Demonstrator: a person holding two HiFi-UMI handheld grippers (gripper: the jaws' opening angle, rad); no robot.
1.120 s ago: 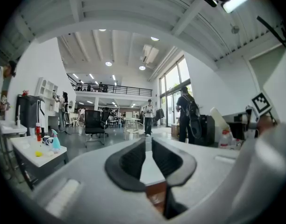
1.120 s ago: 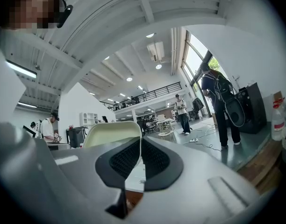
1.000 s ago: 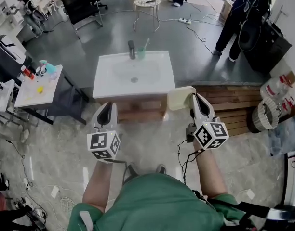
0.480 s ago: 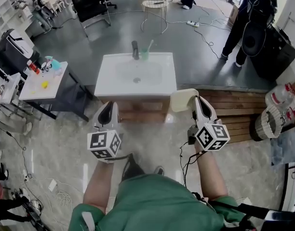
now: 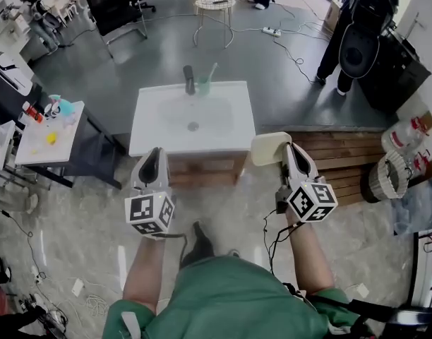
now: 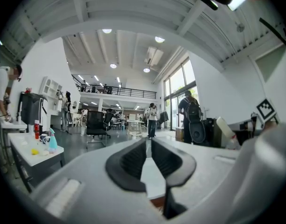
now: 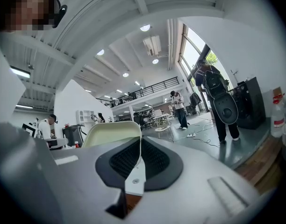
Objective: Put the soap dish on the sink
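Note:
The white sink (image 5: 154, 141) tops a wooden cabinet just ahead of both grippers. A cream soap dish (image 5: 268, 148) hangs in the air off the sink's front right corner, and my right gripper (image 5: 286, 151) is shut on its edge. The right gripper view has the dish (image 7: 110, 133) standing up to the left of the closed right gripper (image 7: 138, 148). My left gripper (image 5: 153, 158) hovers before the sink's front left edge, shut and holding nothing. In the left gripper view the left gripper (image 6: 147, 148) has its pads together.
A dark faucet (image 5: 190, 77) and a green cup with a toothbrush (image 5: 204, 84) stand at the sink's back rim. A side table with bottles (image 5: 39, 144) is to the left, a wooden platform (image 5: 346, 154) and a basket (image 5: 385, 176) to the right. A person (image 5: 357, 27) stands far right.
The person holding the grippers has stepped forward, so the sink sits slightly nearer. Both grippers keep their pose, and the soap dish stays in the right one.

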